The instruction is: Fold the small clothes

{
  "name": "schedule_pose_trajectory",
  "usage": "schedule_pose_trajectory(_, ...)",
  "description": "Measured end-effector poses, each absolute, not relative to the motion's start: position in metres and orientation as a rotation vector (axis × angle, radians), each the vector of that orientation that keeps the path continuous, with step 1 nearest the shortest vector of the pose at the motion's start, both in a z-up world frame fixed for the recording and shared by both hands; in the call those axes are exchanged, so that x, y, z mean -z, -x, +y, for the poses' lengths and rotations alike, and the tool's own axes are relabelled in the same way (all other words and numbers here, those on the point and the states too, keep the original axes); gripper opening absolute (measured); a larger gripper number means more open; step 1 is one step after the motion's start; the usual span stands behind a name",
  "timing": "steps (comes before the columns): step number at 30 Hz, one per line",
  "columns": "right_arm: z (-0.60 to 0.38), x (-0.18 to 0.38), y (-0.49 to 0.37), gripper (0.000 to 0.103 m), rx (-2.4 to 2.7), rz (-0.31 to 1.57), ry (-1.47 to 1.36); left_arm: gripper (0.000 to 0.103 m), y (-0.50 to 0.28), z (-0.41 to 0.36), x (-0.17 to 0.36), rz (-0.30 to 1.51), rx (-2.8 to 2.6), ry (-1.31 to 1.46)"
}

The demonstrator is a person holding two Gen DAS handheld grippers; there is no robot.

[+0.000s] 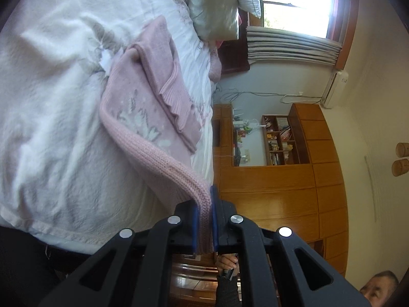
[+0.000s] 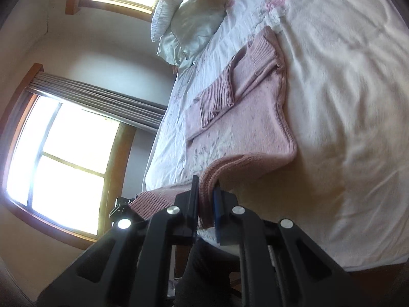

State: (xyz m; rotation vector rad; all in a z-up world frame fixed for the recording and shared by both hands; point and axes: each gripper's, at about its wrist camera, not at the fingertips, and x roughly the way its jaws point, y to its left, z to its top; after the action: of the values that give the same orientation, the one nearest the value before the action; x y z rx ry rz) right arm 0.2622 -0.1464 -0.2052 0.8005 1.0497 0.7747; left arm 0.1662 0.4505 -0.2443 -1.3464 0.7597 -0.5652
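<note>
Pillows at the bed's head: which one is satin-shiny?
The greenish-grey satin pillow, lying in front. The white ribbed-edge pillow behind it, nearer the window, is matte.

I see a bed point(image 2: 345, 81) covered by a cream blanket point(image 1: 51, 102) and a white floral sheet point(image 2: 168, 138). A pink knitted sweater point(image 2: 258, 117) lies partly folded on it. Silvery pillows point(image 2: 194, 23) rest at the far end.
</note>
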Motion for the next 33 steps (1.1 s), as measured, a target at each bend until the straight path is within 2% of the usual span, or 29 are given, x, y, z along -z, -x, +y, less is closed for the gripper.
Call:
schedule_pose_trajectory(9,-0.144,0.199,-0.360,0.008,-0.683,1.072,-0.800,0.007,-0.258,0.483,0.257,0.740,0.491,1.428)
schedule_pose_trajectory(20,-0.106,0.266,-0.464,0.009,-0.563,1.216,-0.746,0.008,-0.353,0.498,0.337,0.883,0.297,1.488)
schedule_pose_trajectory(23,-0.106,0.280,-0.480,0.015,-0.537,1.235,-0.766,0.009,-0.365,0.499,0.348,0.892,0.278,1.501)
schedule_pose_trajectory(25,-0.108,0.283,-0.485,0.028,-0.530,1.225,-0.774,0.009,-0.369,0.499,0.348,0.893,0.274,1.497)
schedule_pose_trajectory(27,-0.113,0.279,-0.485,0.045,-0.544,1.207,-0.777,0.012,-0.370,0.497,0.339,0.897,0.280,1.440)
schedule_pose_trajectory(30,-0.119,0.264,-0.480,0.047,-0.573,1.170,-0.740,0.017,-0.370,0.496,0.316,0.884,0.286,1.327)
schedule_pose_trajectory(33,-0.120,0.252,-0.477,0.047,-0.573,1.153,-0.661,0.030,-0.370,0.497,0.287,0.863,0.273,1.176)
